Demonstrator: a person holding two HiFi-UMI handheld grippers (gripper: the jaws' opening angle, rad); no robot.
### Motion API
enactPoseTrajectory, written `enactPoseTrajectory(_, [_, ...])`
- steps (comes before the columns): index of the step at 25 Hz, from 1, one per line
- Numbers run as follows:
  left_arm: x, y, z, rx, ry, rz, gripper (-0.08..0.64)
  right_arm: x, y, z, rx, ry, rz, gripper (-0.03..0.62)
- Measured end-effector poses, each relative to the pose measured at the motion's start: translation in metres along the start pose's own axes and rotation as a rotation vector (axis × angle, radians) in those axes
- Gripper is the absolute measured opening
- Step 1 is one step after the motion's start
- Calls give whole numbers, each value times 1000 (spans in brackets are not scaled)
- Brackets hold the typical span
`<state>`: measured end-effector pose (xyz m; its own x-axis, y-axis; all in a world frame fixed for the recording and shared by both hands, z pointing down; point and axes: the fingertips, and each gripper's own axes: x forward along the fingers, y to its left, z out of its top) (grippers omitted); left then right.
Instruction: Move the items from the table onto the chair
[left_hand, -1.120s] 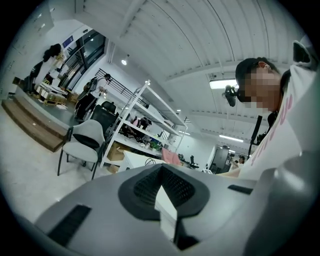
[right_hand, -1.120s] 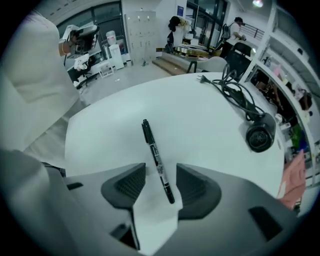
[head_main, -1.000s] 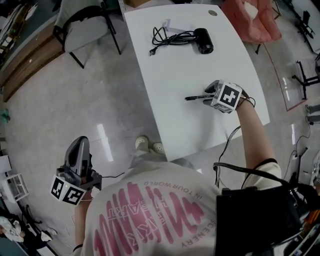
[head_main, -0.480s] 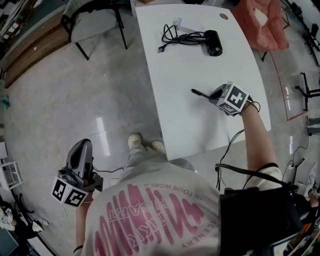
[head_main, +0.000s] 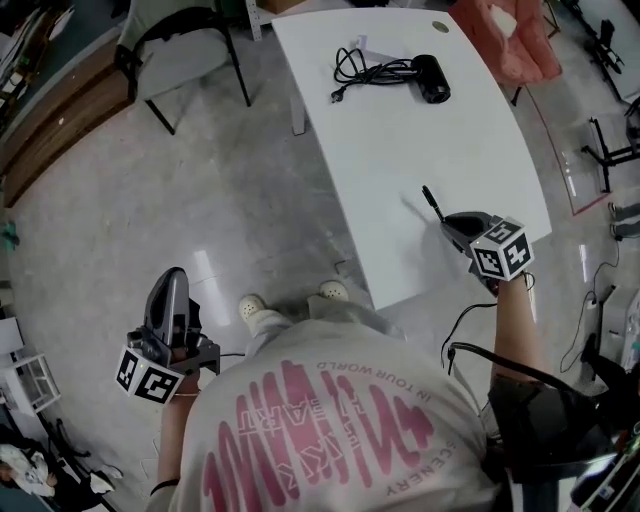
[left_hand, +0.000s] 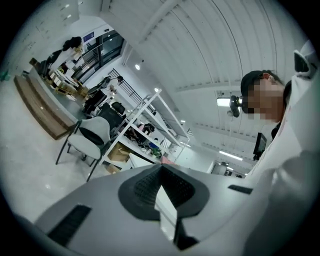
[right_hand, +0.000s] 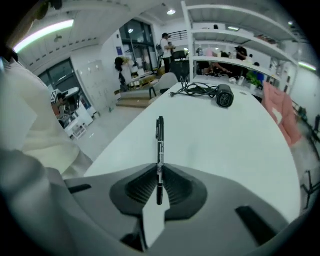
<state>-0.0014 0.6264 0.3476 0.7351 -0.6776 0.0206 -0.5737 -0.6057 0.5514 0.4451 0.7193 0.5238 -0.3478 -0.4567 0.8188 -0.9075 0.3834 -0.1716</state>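
1. Near the front edge of the white table (head_main: 400, 150), the right gripper (head_main: 450, 222) had just been closing its jaws and was clamped on a black pen (head_main: 431, 202). The pads pinched the barrel near one end.
2. In the right gripper view, the pen (right_hand: 160, 145) ran straight out from between the jaws over the table top and pointed toward the table's far end.
3. At that far end lay a black hair dryer (head_main: 433, 79) with its cable (head_main: 365, 68) bunched just beside it. Both were well apart from the pen.
4. The left gripper (head_main: 172, 282) was over the grey floor at the person's left side, well away from the table. Its jaws were pressed together with nothing between them.
5. A grey chair (head_main: 178, 45) with black legs stood on the floor off the table's far left corner, well apart from both grippers.
6. A pink cloth (head_main: 510, 40) lay past the table's far right corner.
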Motion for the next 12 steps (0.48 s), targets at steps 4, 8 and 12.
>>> enactPoseTrajectory(4, [-11, 23, 17, -25, 35, -76, 9, -10, 72, 15, 133, -194, -55, 49])
enactPoseTrajectory(8, [-40, 59, 40, -7, 43, -101, 9, 4, 141, 74, 203, -408, -25, 49])
enactPoseTrajectory(12, [-75, 96, 76, 5, -11, -88, 9, 22, 185, 145, 244, -591, -47, 49])
